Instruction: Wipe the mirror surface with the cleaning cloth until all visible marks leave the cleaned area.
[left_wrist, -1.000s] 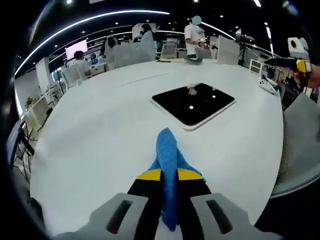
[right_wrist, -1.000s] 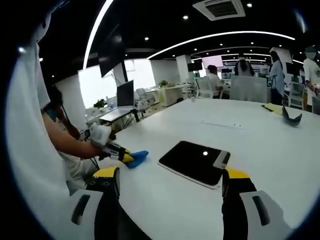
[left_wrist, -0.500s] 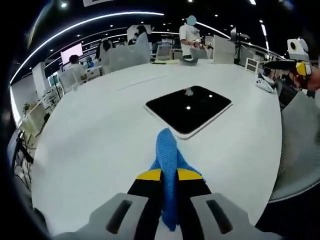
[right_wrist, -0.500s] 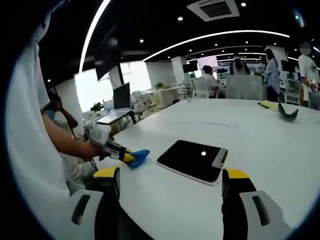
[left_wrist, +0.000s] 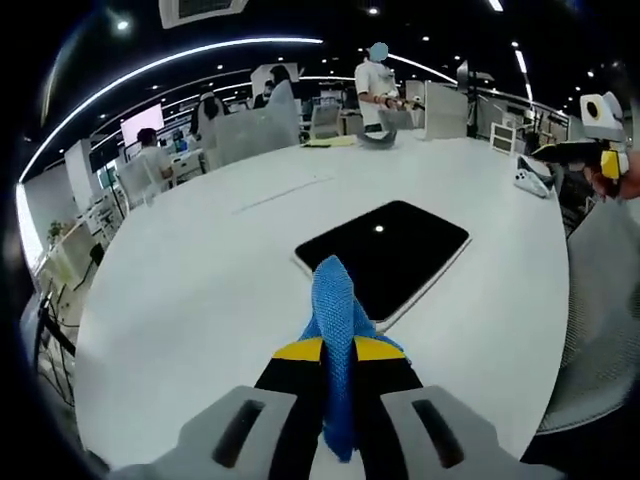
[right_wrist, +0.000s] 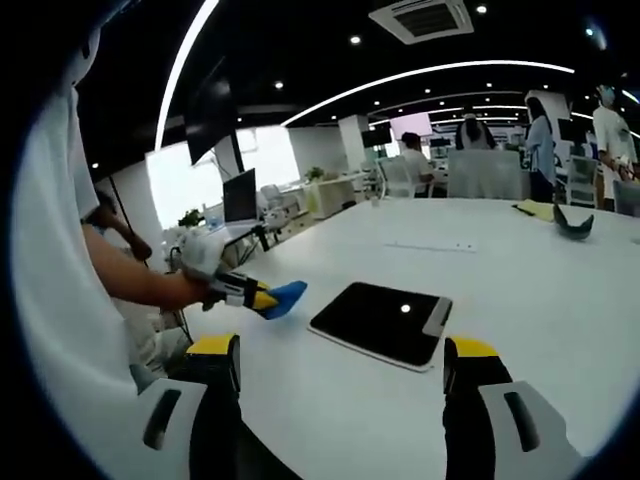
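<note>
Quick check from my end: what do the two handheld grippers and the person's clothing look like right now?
Both the left gripper and the right gripper have grey bodies with dark slots and black jaws tipped in yellow. The left carries a white box at its rear. The person wears a white sleeve.

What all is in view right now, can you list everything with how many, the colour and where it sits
mirror: one, dark glossy face with a pale rim, flat on the white table, ahead of the left claw
cleaning cloth: one, blue, pinched in the left claw, its tip near the mirror's near edge
dark curved object: one, far side of the table
yellow sheet: one, beside that dark object
white controller-like item: one, on the table's far right in the left gripper view
people: several, standing or seated beyond the table
desk monitor: one, dark, on a side desk
left claw: shut on the cloth, yellow-tipped black jaws
right claw: jaws wide apart, nothing between them, short of the mirror
</note>
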